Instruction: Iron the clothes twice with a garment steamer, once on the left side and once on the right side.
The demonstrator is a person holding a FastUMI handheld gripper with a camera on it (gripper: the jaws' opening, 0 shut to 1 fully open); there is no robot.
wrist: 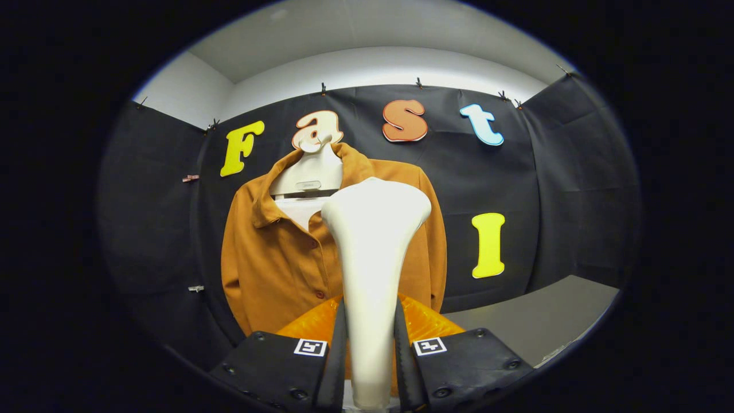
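Shirt (275, 258) hangs on a hanger (309, 172) against the booth wall, front facing me so steam can reach it. My hand-held gripper (370, 355) is closed on the steamer (373, 258), both fingers pressing its handle, head upright and aimed at the shirt's middle, not touching as far as I can tell. Grey table (539, 321) lies lower right; white wall above the cloth.

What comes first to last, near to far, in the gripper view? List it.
tongs shut on the handle of the white garment steamer → steamer's head → orange shirt on its white hanger → black cloth wall.
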